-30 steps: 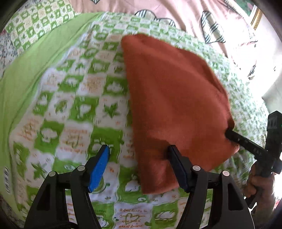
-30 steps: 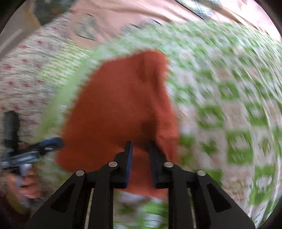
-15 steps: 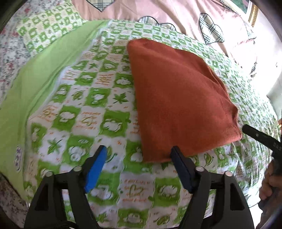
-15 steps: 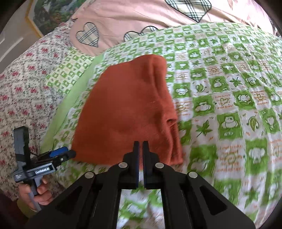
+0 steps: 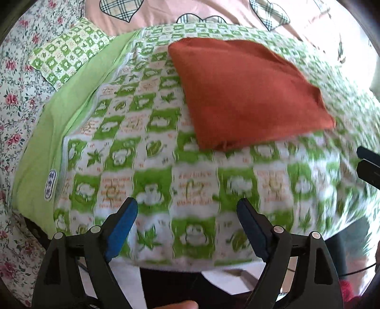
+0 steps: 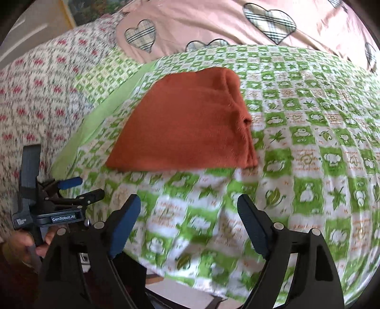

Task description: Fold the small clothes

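Left wrist view: my left gripper (image 5: 186, 215), with black arms and blue pads, hangs over the near edge of the green-and-white checked quilt (image 5: 152, 171) spread on the bed; its jaws stand wide apart with nothing between them, having just been opening. The folded rust-orange knitted garment (image 5: 247, 92) lies flat on the quilt, towards its far edge and well clear of both pads; its near left corner shows a small pucker. A plain lime-green border (image 5: 68, 114) runs along the quilt's left edge, and beyond that lies a small checked pillow (image 5: 68, 52) on a floral sheet (image 5: 14, 78). A pink cover with plaid hearts (image 5: 152, 14) lies past the quilt's far edge. At the right edge of this view the black tips of my right gripper (image 5: 369, 164) enter, held low near the quilt's right side. Right wrist view: my right gripper (image 6: 188, 214) has its jaws also spread wide and empty, having just been opening, over the quilt's (image 6: 308, 147) near edge. The garment (image 6: 187, 128) rests beyond, apart from the pads, with its layered folded edge facing right. At lower left my left gripper (image 6: 84, 189) appears, grasped by a hand (image 6: 19, 244), just off the quilt's near left corner.
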Demonstrator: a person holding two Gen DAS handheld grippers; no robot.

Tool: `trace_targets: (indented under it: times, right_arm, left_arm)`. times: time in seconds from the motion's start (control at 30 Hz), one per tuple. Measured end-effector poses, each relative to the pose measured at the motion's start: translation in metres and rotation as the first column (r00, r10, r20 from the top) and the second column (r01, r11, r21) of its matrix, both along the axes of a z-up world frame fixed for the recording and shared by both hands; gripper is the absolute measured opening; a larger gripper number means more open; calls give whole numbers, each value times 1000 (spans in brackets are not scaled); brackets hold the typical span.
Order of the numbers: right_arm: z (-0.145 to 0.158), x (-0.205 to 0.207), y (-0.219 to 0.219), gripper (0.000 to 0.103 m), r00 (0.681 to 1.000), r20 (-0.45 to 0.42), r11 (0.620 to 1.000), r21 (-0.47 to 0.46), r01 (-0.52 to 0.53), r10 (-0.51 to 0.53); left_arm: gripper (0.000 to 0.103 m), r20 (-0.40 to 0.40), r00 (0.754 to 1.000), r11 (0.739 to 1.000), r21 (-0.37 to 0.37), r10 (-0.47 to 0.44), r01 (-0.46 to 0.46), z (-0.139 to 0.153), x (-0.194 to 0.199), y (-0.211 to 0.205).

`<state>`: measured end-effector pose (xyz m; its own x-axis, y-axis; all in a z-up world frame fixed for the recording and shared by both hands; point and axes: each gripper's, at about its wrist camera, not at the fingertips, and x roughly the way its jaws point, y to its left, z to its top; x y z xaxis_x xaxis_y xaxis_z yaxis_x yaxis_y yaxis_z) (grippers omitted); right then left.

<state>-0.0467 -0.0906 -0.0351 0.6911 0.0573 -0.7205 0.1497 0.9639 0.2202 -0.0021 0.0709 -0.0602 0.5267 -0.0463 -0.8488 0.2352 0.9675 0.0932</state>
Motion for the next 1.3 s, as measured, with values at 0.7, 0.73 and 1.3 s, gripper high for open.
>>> trace_targets:
  times: [0.7,0.73,1.3]
  right_arm:
    - [-3,43,-3,95,998,-52,998,-42,-42,40]
    - [-2,46,-4,95,998,-53,998,-43,-46,43]
    - [3,83,-2,95,993,-81,994,-57,-89,84]
  left_arm:
    - [96,101,995,998,49,23,-28,30,39,-13]
    - [97,103,994,998,52,24,-30,30,41,-14]
    - [98,103,994,998,46,41,-46,34,66,-17]
